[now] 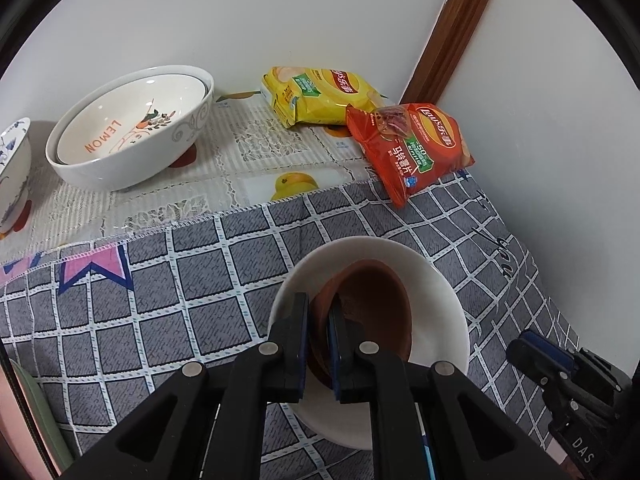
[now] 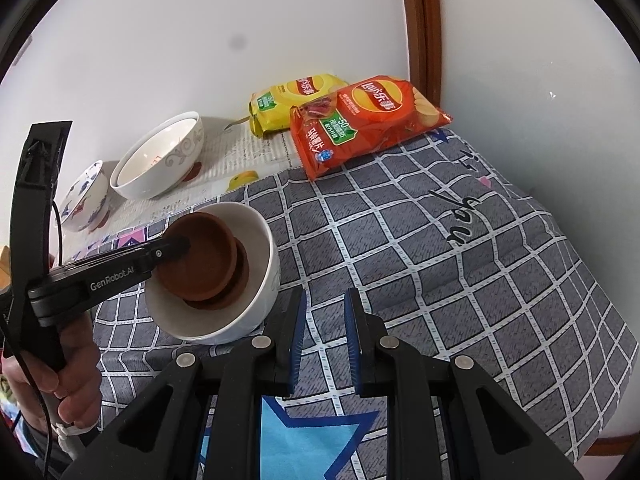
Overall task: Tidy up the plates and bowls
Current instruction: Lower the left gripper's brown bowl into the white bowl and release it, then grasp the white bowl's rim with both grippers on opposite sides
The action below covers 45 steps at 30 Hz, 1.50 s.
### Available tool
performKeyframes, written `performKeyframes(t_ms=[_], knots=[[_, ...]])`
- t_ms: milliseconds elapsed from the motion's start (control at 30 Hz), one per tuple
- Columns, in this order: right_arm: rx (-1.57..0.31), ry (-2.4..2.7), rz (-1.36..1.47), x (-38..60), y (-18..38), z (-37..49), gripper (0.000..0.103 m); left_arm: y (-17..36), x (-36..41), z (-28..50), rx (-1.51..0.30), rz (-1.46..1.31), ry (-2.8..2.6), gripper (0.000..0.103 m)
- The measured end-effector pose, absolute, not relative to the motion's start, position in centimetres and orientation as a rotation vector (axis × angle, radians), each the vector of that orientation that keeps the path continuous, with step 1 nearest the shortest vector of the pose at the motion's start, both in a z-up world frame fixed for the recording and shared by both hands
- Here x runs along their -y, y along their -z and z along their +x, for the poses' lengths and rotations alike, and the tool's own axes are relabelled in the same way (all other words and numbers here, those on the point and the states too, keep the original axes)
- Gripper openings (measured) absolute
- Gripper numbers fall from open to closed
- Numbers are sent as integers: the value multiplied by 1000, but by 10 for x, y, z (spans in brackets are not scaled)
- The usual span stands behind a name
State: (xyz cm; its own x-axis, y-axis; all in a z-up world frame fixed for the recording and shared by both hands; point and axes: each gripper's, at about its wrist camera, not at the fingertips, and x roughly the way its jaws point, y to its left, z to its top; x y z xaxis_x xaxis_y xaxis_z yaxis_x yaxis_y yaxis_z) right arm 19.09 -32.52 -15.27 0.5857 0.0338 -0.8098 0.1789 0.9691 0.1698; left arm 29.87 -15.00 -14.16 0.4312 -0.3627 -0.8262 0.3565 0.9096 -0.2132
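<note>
Left tool (image 1: pixel 319 336) is clamped on the near rim of the brown saucer (image 1: pixel 372 312), one finger outside the rim and one inside; the saucer sits tilted inside the white bowl (image 1: pixel 436 292), leaning toward the tool side; a second brown saucer seems nested under it, judging from the right wrist view; bowl rests on the grey checked cloth (image 1: pixel 160 304) covering the table. Key relation: saucer is straight ahead of and touching the left tool, so any lift or seating goes along that tool's line; bowl wall rings the saucer on all sides, so clearance has to be upward. Right tool (image 2: pixel 325 336) holds nothing, fingers slightly apart with bare cloth between them; it sits just beside the bowl (image 2: pixel 256 312), bowl to its left; left hand is plainly the nearer one. Farther back, well apart from both tools: lemon-print bowl stack (image 1: pixel 132 128) near the wall, blue-patterned bowl (image 1: pixel 12 172) at the left edge, yellow chip bag (image 1: pixel 316 96) and red chip bag (image 1: pixel 416 148) in the corner. Likely destination is that stack; not certain.
</note>
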Motion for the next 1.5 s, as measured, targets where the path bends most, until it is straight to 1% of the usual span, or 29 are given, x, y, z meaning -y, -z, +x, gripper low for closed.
performKeyframes(t_ms=[500,633,800,867,900,933,1133,1500], knots=[[-963,32,255,322,160,191,19,145,149,297,-1046,-52,458,10],[-966,24,255,323,159,192,19,143,152,292,-1057,-35,465,17],[-957,8,251,323,154,192,20,129,151,282,-1026,5,441,18],[-950,-7,249,322,151,193,21,118,146,280,-1001,11,423,27],[-951,-17,249,322,150,196,21,115,143,280,-991,16,409,33],[-952,-22,249,322,149,199,21,111,140,280,-986,24,383,35],[-952,-55,223,312,144,221,21,119,128,285,-1036,-3,341,35],[-1014,-69,229,305,165,245,21,144,133,290,-1092,14,302,35]])
